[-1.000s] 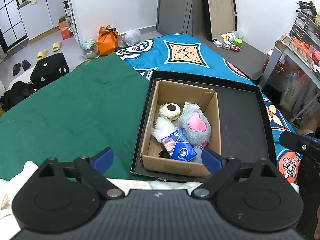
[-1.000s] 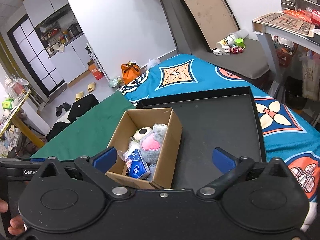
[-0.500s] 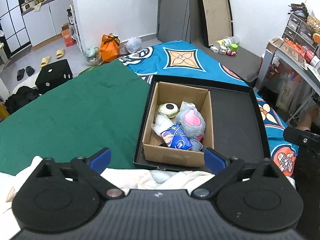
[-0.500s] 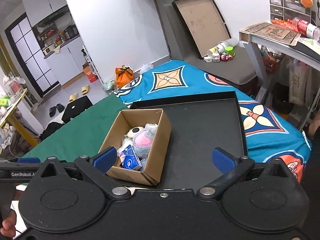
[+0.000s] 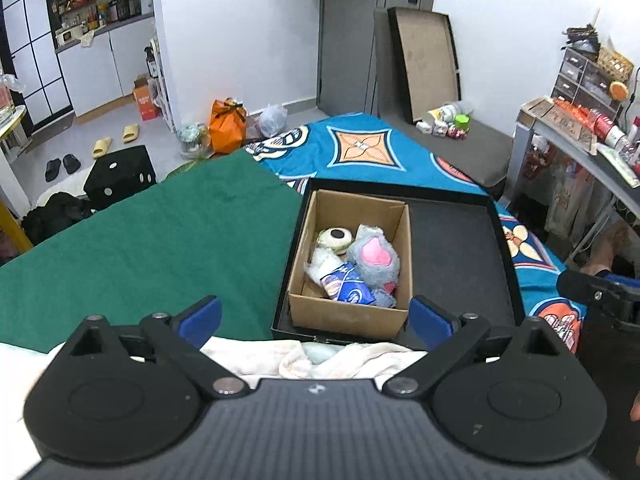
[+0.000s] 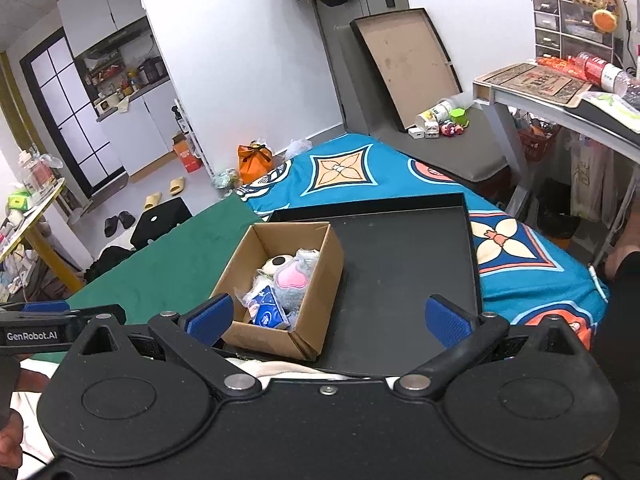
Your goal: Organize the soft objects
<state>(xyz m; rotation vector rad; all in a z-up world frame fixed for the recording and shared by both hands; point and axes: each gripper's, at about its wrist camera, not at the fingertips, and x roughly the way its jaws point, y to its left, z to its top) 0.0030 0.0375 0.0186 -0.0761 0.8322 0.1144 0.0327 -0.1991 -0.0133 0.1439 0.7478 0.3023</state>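
A cardboard box (image 5: 348, 316) (image 6: 316, 304) stands in the left part of a shallow black tray (image 5: 456, 256) (image 6: 400, 256) on the bed. In the box lie a grey plush with a pink patch (image 5: 374, 258) (image 6: 292, 278), a round eye-like plush (image 5: 336, 237) (image 6: 278, 264), a blue tissue pack (image 5: 350, 286) (image 6: 267, 310) and a crinkled clear bag (image 5: 320, 264). My left gripper (image 5: 316, 318) is open and empty, held above and short of the box. My right gripper (image 6: 328, 316) is open and empty, also above the near edge.
A green blanket (image 5: 140, 240) covers the bed left of the tray, a blue patterned sheet (image 6: 360, 168) lies behind and to the right. A white towel (image 5: 320, 356) lies at the near edge. A desk (image 6: 560, 96) stands at right. Bags and slippers are on the floor.
Both grippers have risen and drawn back from the box, so it looks smaller and more of the room shows. Both stay open. The box contents have not moved.
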